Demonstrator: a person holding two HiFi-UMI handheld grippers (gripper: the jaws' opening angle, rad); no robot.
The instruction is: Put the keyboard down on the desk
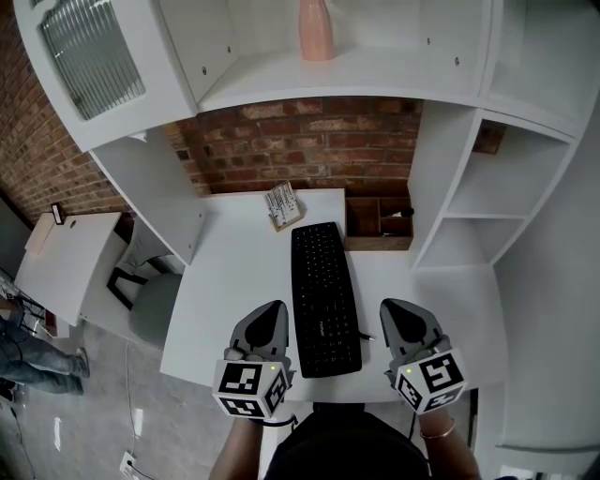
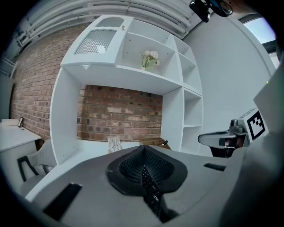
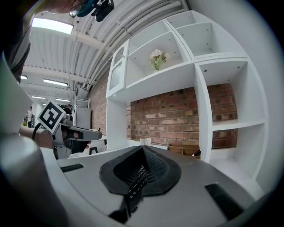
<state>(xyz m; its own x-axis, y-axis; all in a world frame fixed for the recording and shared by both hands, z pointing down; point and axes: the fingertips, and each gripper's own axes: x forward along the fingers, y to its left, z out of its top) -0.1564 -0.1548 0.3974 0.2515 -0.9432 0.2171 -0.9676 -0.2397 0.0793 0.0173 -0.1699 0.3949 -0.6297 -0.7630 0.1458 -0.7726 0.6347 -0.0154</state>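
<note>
A black keyboard (image 1: 323, 295) lies flat on the white desk (image 1: 234, 281), its long side running away from me. My left gripper (image 1: 275, 307) hovers just left of the keyboard's near end and my right gripper (image 1: 392, 307) just right of it. Neither touches it in the head view. In the left gripper view the jaws (image 2: 142, 148) are shut tip to tip, with a strip of keyboard (image 2: 148, 184) showing through the slit behind the tips. The right gripper view shows the same: jaws (image 3: 143, 148) shut, keys (image 3: 135, 181) seen through the slit. Nothing is held.
A wooden organiser box (image 1: 378, 223) and a small stand of cards (image 1: 283, 206) sit at the desk's back by the brick wall. White shelving (image 1: 478, 206) rises on the right, with a pink vase (image 1: 316, 28) overhead. A grey chair (image 1: 150, 291) and a side table (image 1: 66, 262) stand to the left.
</note>
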